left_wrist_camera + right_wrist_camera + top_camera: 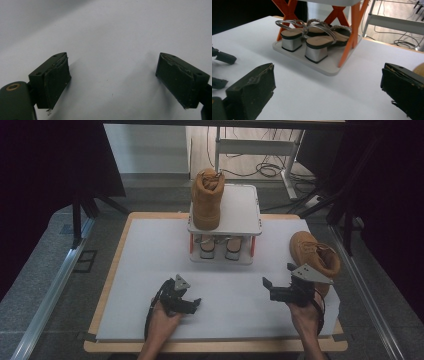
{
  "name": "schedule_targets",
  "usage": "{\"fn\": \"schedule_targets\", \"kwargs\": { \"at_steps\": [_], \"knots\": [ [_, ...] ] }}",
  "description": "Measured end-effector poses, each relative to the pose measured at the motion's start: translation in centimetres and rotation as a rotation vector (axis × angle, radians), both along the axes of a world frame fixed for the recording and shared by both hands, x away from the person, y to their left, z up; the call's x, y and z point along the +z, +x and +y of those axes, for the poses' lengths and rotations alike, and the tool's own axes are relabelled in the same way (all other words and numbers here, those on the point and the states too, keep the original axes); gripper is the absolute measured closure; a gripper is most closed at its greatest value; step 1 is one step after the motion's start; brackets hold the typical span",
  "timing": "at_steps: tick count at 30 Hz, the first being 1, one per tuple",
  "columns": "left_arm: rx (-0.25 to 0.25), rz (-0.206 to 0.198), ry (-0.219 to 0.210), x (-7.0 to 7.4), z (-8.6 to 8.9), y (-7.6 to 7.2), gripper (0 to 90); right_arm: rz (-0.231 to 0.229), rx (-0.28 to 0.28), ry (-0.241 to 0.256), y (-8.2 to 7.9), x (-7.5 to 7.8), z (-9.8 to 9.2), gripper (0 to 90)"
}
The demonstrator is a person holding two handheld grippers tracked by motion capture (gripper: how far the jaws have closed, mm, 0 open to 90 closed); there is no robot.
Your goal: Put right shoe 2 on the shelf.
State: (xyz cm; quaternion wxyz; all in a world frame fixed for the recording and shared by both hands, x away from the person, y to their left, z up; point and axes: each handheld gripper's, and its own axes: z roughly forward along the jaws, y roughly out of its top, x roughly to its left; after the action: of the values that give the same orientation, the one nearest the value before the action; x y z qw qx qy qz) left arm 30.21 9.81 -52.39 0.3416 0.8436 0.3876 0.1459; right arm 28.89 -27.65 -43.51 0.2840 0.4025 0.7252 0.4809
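Two grippers hover low over the white counter point(150, 250), both with fingers spread apart and empty. Just beside the right gripper point(276, 279) lies a tan boot point(315, 256) on its side. The left gripper point(196, 303) is well apart from it. Another tan boot point(207, 199) stands upright on the rack point(240, 215), silver sandals point(312, 37) beneath.

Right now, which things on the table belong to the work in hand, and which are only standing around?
Part of the work:
boot on the table, beside the right gripper
boot on the rack
shoe rack
left gripper, open

Standing around:
pair of sandals on the lower shelf
cables on the floor
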Motion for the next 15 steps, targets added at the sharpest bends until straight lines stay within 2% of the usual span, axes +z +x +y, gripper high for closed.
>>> {"fn": "schedule_targets", "kwargs": {
  "at_steps": [9,15],
  "knots": [
    [-0.002,0.001,0.002,0.0,0.0,0.0,11.8,0.010,-0.047,-0.004,-1.4,-0.9,-2.2,0.0],
    [-0.003,0.001,0.003,0.0,0.0,0.0,11.8,0.024,-0.059,0.021,-2.2,-1.6,-3.2,0.0]
  ]
}}
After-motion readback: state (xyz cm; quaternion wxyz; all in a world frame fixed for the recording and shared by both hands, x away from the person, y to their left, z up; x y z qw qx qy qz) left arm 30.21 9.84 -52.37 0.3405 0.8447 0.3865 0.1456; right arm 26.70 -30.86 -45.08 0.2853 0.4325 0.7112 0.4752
